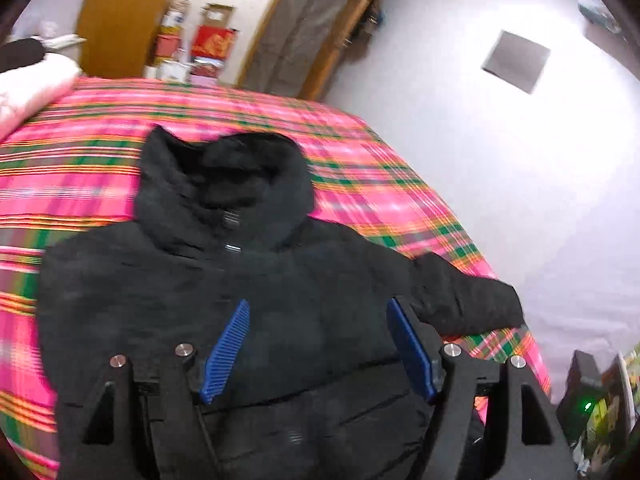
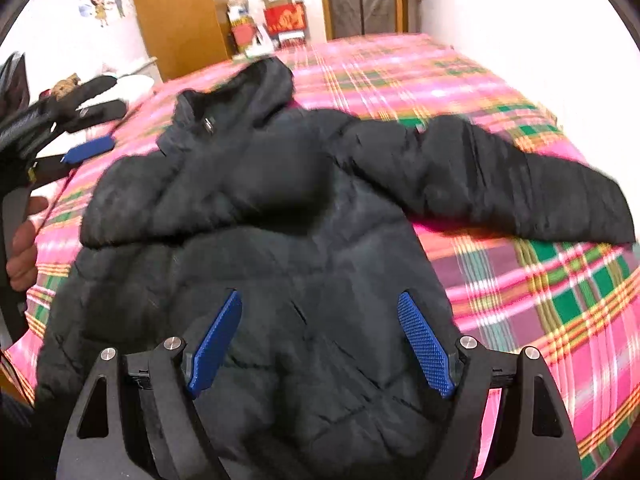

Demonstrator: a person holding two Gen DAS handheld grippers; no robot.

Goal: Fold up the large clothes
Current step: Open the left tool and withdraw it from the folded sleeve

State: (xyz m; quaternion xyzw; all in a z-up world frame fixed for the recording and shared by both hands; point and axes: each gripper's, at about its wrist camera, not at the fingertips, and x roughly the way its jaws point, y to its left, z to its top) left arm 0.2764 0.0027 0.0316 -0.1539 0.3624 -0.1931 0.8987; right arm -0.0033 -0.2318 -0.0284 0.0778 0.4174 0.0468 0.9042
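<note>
A black hooded puffer jacket (image 1: pixel 248 280) lies front up on a pink plaid bed (image 1: pixel 80 168). It also shows in the right wrist view (image 2: pixel 280 220). Its left sleeve is folded across the chest (image 2: pixel 168 204); its right sleeve (image 2: pixel 520 184) lies stretched out to the right. My left gripper (image 1: pixel 318 308) is open and empty above the jacket's body. My right gripper (image 2: pixel 320 300) is open and empty above the lower body. The left gripper also shows at the left edge of the right wrist view (image 2: pixel 86 136).
A white pillow (image 1: pixel 32 88) lies at the bed's far left. Beyond the bed stand a wooden cabinet (image 2: pixel 180 16), stacked boxes (image 1: pixel 208 44) and a fabric wardrobe (image 1: pixel 304 28). A white wall (image 1: pixel 500 152) runs along the bed's right side.
</note>
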